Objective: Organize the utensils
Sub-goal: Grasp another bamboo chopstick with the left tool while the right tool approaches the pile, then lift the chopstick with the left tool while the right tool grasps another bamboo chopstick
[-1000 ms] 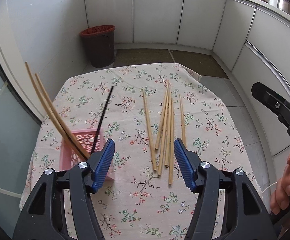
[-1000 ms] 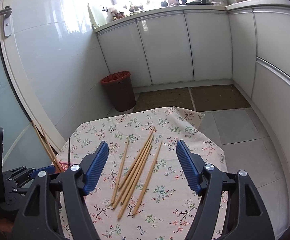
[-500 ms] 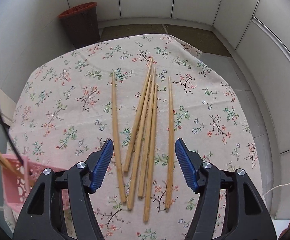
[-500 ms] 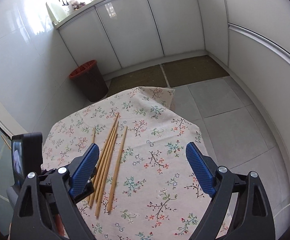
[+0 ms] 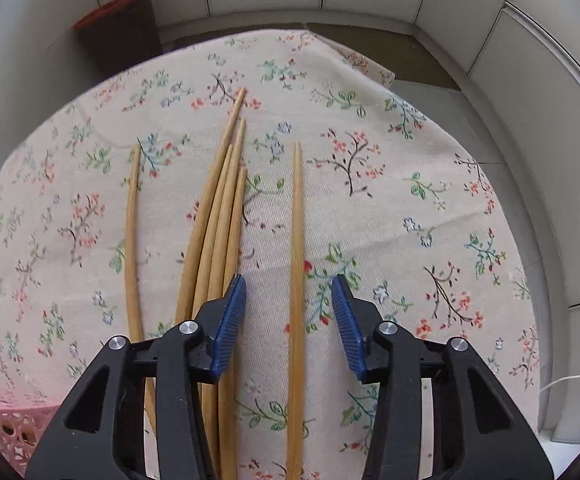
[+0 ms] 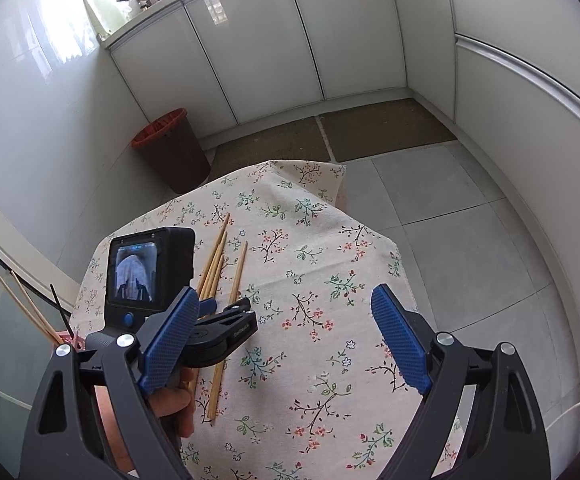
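Several wooden chopsticks (image 5: 222, 216) lie lengthwise on the floral tablecloth (image 5: 390, 208). My left gripper (image 5: 289, 314) is open and low over the cloth, its jaws on either side of the rightmost single chopstick (image 5: 296, 248), not touching it. A pink basket (image 5: 6, 420) sits at the lower left; in the right wrist view it (image 6: 75, 340) holds wooden and black chopsticks (image 6: 30, 308). My right gripper (image 6: 282, 344) is open and empty, high above the table's right side, with the left gripper's body (image 6: 218, 332) below it.
A brown bin with a red rim (image 6: 170, 148) stands on the floor beyond the table. White cabinets (image 6: 290, 36) line the walls. The table's far edge drops to tiled floor (image 6: 450, 216).
My left gripper has moved forward and down to the chopsticks, and its jaws have narrowed around the rightmost one. My right gripper has tilted and drifted, staying open.
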`<state>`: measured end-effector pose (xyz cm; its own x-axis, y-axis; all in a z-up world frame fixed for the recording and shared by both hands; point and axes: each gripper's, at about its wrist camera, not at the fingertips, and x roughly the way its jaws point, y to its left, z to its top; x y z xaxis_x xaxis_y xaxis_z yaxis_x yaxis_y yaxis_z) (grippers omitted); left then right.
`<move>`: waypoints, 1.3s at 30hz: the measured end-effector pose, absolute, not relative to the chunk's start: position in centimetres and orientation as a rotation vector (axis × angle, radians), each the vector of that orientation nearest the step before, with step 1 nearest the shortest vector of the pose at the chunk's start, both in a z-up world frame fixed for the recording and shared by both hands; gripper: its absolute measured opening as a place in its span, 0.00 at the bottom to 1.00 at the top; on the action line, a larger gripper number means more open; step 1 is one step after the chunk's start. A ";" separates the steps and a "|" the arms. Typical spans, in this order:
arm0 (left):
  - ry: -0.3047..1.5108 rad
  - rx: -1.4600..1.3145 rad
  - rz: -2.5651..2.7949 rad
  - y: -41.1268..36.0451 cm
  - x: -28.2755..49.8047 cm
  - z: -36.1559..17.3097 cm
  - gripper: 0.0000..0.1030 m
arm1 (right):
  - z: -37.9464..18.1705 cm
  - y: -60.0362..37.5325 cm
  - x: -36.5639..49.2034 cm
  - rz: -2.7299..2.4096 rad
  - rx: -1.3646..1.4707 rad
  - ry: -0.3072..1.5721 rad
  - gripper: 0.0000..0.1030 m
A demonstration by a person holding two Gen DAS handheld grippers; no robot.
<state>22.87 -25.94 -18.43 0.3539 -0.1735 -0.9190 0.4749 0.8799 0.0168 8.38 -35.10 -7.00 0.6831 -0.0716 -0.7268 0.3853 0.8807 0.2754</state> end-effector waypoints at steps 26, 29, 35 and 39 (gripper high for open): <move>0.903 0.023 -0.627 -16.4 15.8 -8.8 0.06 | -7.3 -34.8 8.7 -0.232 0.437 0.792 0.76; 0.847 -0.011 -0.647 -14.4 14.5 -6.5 0.06 | -8.6 -34.4 9.6 -0.174 0.493 0.841 0.69; 0.769 -0.071 -0.639 -9.2 12.3 -2.7 0.06 | -13.4 -30.3 14.2 -0.038 0.532 1.024 0.50; 0.714 -0.056 -0.618 -6.4 10.5 -2.0 0.06 | -16.8 -26.6 17.1 -0.037 0.472 1.113 0.36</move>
<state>10.54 -6.44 -2.03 0.5865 -0.5484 -0.5961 0.5116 0.8213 -0.2524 17.11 -26.56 -16.82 0.4516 0.2037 -0.8686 0.2605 0.9011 0.3468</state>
